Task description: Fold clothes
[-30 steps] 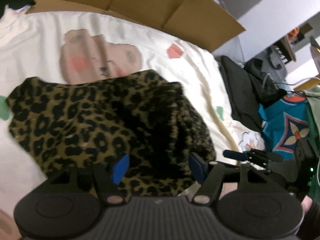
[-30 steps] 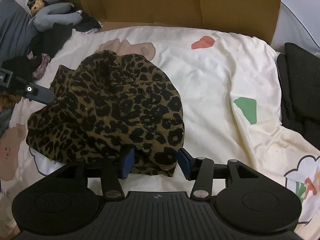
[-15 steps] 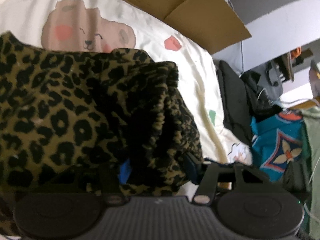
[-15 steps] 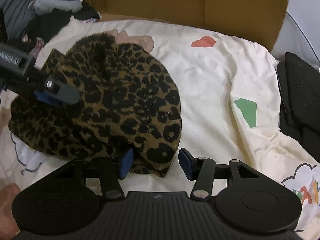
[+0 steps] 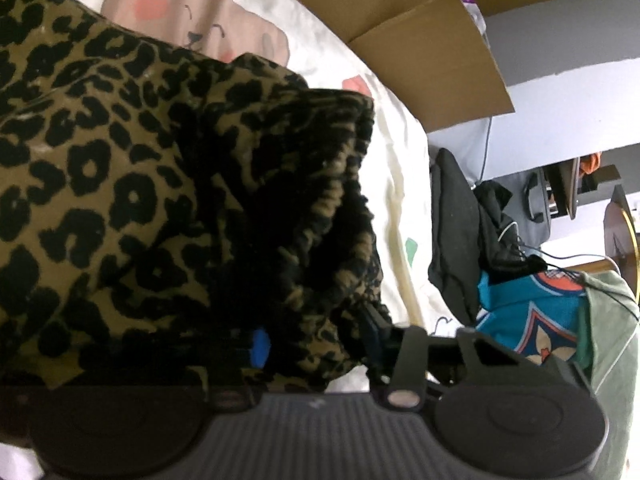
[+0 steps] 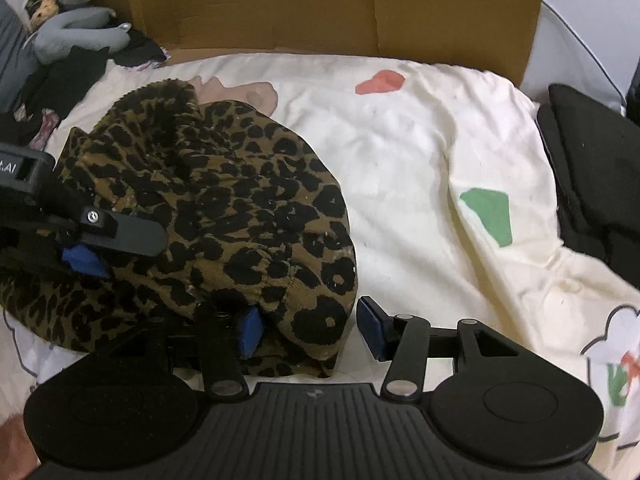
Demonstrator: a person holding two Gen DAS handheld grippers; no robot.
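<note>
bedsheet (image 6: 420, 152): cream | cardboard (image 6: 320, 8) behind | L gripper (image 5: 316, 344) closing, prob. grasping leopard garment (image 6: 224, 208) | R gripper (image 6: 308, 330) agape

Leopard-print garment (image 5: 120, 184) cut off left; left hand-held gripper (image 5: 316, 344) pads half-buried in folds.

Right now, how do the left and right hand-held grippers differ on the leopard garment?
Left hand-held gripper: its jaws have just been closing, with a thick bunched fold of the leopard garment filling the gap. Right hand-held gripper: jaws wider, straddling only the garment's near corner, and the right pad stands clear of the cloth. Shared: both have blue pads and sit low at the garment's edge on the cream sheet.
</note>
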